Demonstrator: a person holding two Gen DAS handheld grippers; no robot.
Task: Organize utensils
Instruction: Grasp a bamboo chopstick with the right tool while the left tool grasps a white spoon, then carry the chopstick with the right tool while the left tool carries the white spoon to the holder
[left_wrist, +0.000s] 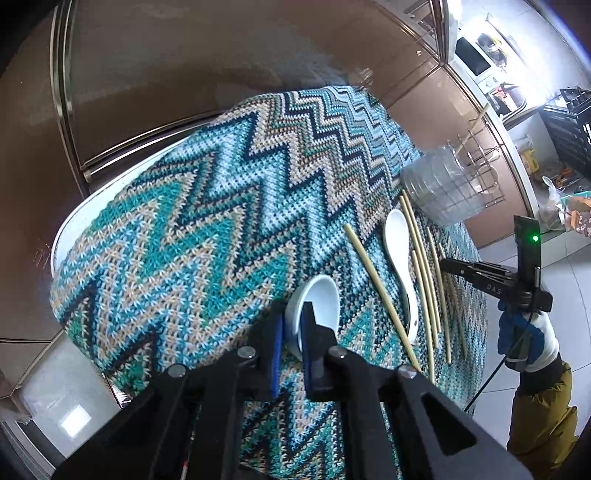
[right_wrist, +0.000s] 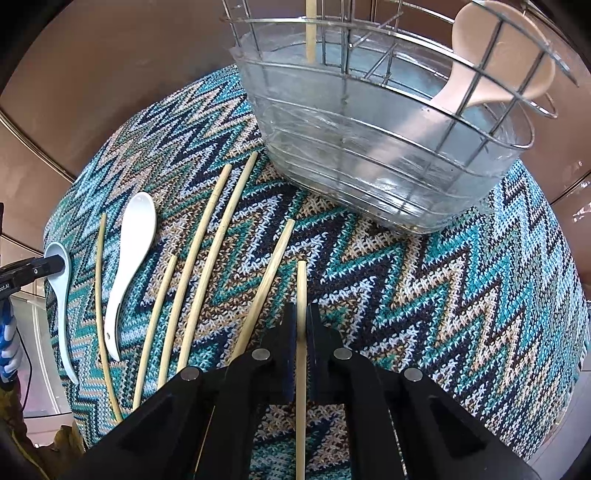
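Two grips are set: your right hand-held gripper pinches one chopstick whose long axis runs straight ahead toward the wire basket at the far end of the worktop. Your left hand-held gripper pinches a white spoon by its bowl rim, farther from the basket.
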